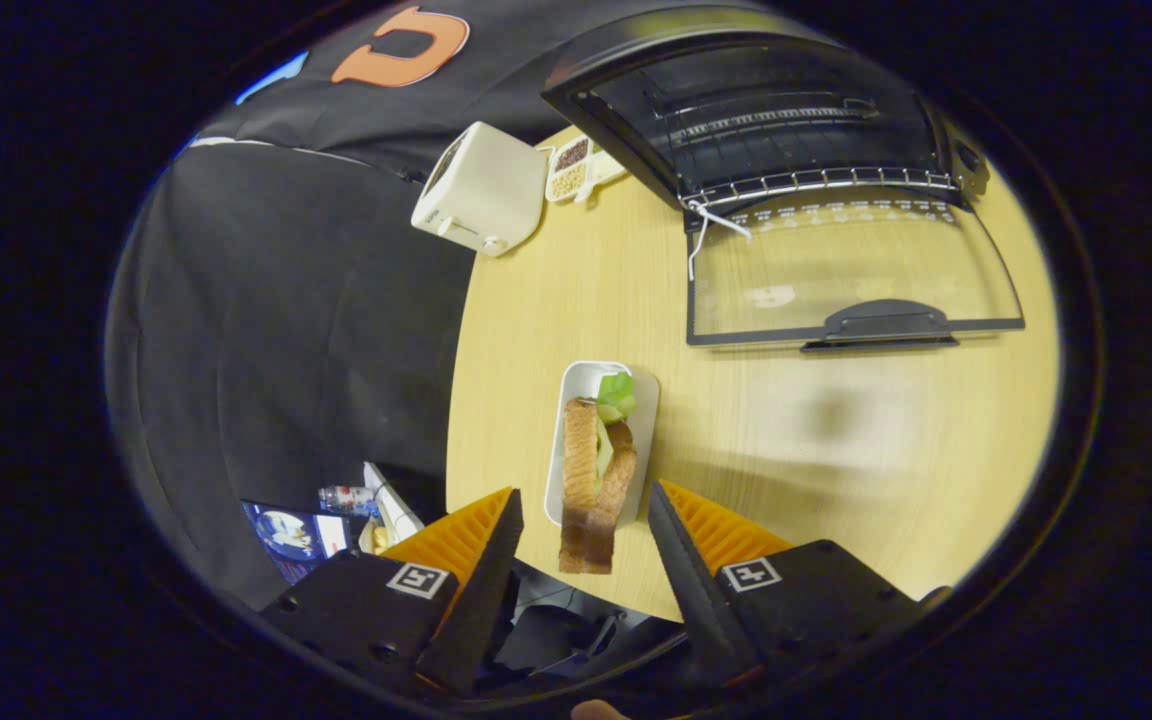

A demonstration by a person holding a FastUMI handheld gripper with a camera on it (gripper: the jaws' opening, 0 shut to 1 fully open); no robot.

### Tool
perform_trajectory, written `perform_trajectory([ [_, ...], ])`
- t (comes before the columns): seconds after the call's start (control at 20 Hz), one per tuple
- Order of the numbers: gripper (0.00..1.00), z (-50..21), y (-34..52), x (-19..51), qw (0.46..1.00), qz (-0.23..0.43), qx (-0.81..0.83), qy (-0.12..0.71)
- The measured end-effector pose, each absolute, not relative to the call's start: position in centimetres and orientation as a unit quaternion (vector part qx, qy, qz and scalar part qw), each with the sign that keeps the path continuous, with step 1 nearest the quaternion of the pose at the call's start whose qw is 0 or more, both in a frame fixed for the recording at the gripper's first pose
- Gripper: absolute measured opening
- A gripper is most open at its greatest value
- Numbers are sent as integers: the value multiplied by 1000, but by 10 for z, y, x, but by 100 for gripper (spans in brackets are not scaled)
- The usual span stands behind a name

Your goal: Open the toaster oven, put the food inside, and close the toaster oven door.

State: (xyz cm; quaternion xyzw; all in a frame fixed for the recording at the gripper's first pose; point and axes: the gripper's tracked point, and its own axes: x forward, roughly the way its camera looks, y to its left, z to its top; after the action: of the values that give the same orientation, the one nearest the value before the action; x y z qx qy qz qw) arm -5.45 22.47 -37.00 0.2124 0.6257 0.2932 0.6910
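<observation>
I have the gripper (584,505) looking steeply down on the round wooden table (836,430), its fingers spread wide and gripping nothing. Between them sits the sandwich (596,475), bread with green lettuce, lying in a white tray (648,400) near the table's edge; whether the fingers touch it, I cannot tell. Beyond, well apart, the toaster oven (766,110) stands with its glass door (846,270) folded down flat. A white toaster (476,190) and a divided dish of grains (576,165) sit beside it.
</observation>
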Motion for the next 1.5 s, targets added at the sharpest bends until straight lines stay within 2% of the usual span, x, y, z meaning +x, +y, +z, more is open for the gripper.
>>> perform_trajectory([
  [0.1, 75, -375, 230, -53, 687, 295, 209, 630],
  [0.3, 45, -381, 235, -49, 678, 292, 216, 638],
  [0.4, 42, -382, 232, -49, 676, 293, 216, 641],
  [0.55, 30, -376, 230, -50, 672, 292, 229, 641],
  [0.85, 26, -326, 217, -49, 667, 301, 291, 616],
  [1.05, 26, -276, 185, -22, 689, 296, 368, 549],
  [1.25, 26, -245, 129, 17, 722, 247, 448, 465],
  [1.5, 26, -266, 84, 66, 735, 174, 532, 383],
])
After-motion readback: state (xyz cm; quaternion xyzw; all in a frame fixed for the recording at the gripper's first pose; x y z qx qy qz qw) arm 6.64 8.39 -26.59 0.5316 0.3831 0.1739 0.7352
